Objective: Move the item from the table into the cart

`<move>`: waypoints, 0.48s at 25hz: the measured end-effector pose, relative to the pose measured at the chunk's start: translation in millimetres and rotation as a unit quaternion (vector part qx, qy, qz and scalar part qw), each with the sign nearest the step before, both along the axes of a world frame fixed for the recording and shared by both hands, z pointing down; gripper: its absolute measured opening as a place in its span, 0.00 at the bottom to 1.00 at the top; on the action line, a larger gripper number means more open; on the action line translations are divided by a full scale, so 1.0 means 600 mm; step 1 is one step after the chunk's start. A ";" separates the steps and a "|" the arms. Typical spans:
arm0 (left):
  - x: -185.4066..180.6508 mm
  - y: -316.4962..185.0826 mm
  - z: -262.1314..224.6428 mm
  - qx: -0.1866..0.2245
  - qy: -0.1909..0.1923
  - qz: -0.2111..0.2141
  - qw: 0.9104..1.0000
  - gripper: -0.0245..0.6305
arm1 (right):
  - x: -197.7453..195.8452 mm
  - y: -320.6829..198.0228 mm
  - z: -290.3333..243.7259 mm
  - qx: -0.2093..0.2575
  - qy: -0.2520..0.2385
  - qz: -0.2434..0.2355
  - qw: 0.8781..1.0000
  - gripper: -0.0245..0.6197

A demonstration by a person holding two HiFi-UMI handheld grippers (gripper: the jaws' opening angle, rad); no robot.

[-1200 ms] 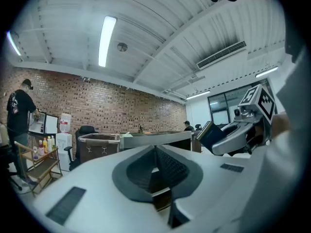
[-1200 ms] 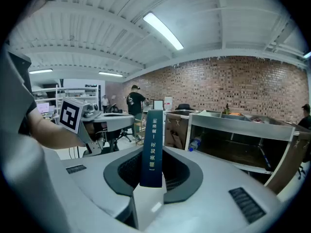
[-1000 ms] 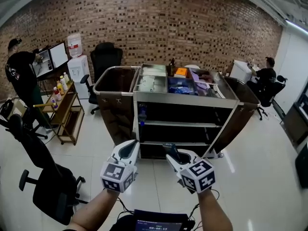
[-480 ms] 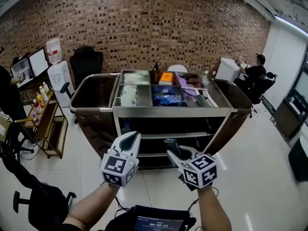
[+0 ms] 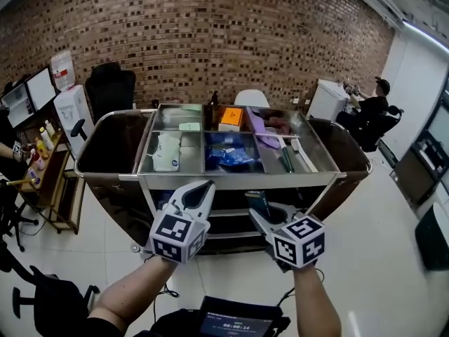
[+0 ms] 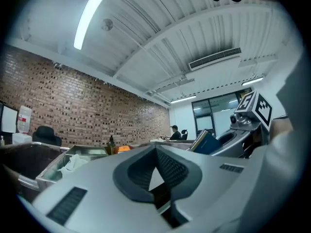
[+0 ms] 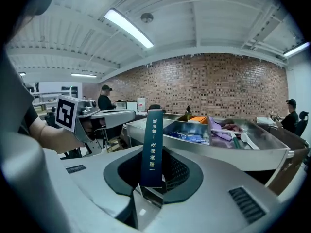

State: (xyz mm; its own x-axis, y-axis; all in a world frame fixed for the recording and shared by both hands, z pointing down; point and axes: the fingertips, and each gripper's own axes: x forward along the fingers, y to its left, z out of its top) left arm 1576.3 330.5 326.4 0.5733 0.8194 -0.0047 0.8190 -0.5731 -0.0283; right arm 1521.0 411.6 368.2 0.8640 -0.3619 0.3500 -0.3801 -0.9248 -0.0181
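Gripping a slim dark blue box (image 7: 152, 144) in the right claw (image 7: 151, 184), jaws closing narrowly on its lower end. Showing the box upright between the jaws in the right gripper view, with white print running down its face.

Holding the box (image 5: 257, 203) in the air above the white floor (image 5: 379, 258), just short of the steel cart (image 5: 309, 179) and below the level of its top trays. Not yet placing it inside.

Holding the left claw (image 6: 156, 148) shut, tips touching, with nothing between them. Carrying it (image 5: 202, 190) beside the right claw (image 5: 259, 213), near but apart, both pointing toward the front of the cart.

Noting in the divided top of the cart:
- a white cloth (image 5: 167, 152) lying in the near left compartment
- a pale green packet (image 5: 189, 126) lying behind the cloth
- blue packets (image 5: 228, 157) lying in the middle compartment
- an orange box (image 5: 232, 116) lying behind the blue packets
- purple cloth (image 5: 257, 125) lying toward the right

Noting a dark bag (image 5: 112, 142) hanging at the left end of the cart and another at the right end.

Recording beyond the cart a brick wall (image 5: 210, 34), a black office chair (image 5: 109, 86), a water dispenser (image 5: 66, 107) and a person (image 5: 372, 107) sitting at the far right.
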 end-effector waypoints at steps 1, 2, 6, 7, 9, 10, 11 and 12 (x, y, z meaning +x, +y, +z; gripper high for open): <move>0.029 0.029 0.002 0.001 -0.003 -0.006 1.000 0.04 | 0.033 0.024 -0.001 -0.002 0.000 -0.011 1.000 0.13; 0.054 0.055 0.006 0.002 -0.007 -0.010 1.000 0.04 | 0.062 0.047 0.000 -0.006 0.001 -0.023 1.000 0.13; 0.162 0.124 0.001 -0.003 -0.006 -0.041 0.999 0.04 | 0.188 0.121 -0.013 -0.017 0.010 -0.066 0.998 0.13; 0.195 0.135 -0.004 -0.003 -0.007 -0.052 0.999 0.04 | 0.227 0.137 -0.019 -0.014 0.009 -0.075 0.997 0.13; 0.254 0.155 -0.006 -0.001 -0.009 -0.063 0.998 0.04 | 0.297 0.161 -0.022 -0.012 0.004 -0.088 0.996 0.13; 0.282 0.160 -0.002 0.001 -0.008 -0.064 0.998 0.04 | 0.329 0.167 -0.020 -0.014 0.003 -0.093 0.996 0.13; 0.311 0.161 0.002 0.001 -0.004 -0.065 0.998 0.04 | 0.360 0.167 -0.018 -0.018 0.003 -0.098 0.995 0.13; 0.341 0.158 0.006 0.001 -0.001 -0.067 0.998 0.04 | 0.392 0.165 -0.016 -0.022 0.003 -0.103 0.994 0.13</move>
State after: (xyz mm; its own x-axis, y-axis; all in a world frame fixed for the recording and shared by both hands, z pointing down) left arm 1780.6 425.4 329.7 0.6774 0.7356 -0.0031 0.7352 -0.6772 -0.0280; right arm 1756.4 510.5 358.5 0.7751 -0.5162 0.3644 -0.5618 -0.8269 0.0237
